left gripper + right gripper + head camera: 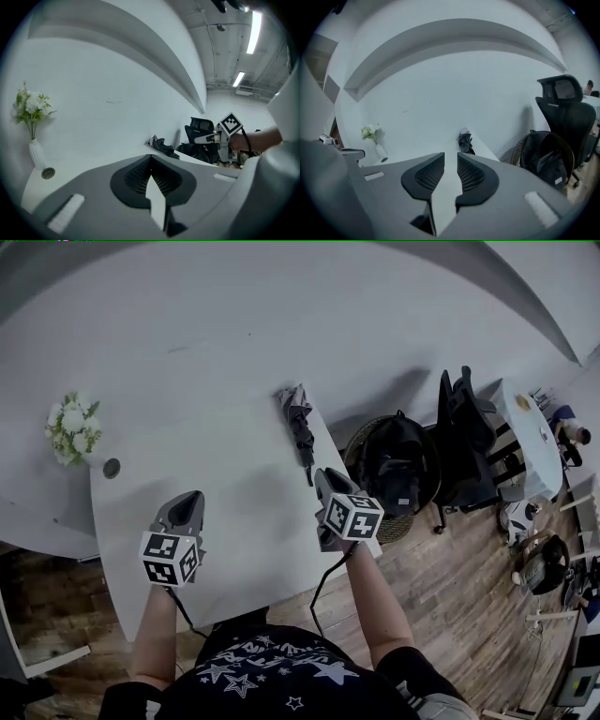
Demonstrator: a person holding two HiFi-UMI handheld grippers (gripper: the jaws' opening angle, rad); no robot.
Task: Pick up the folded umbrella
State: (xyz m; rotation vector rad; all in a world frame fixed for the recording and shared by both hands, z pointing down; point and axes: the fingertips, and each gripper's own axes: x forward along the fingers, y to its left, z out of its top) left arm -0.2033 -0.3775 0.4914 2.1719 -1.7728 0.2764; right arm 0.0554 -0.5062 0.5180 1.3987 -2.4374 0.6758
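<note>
The folded umbrella (299,423) lies along the right edge of the desk (216,521) near its far corner, lengthwise just ahead of the right gripper (325,476) — jaws slightly parted, empty; left gripper (191,497) clenched, empty, farther off

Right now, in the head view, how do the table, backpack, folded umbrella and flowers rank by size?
Largest: table.
Then: backpack.
Last, about alike: folded umbrella, longer, and flowers, wider.

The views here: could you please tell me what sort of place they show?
Probably an office: a white desk, a black office chair beside it, and strip lights on the ceiling in the left gripper view.
</note>
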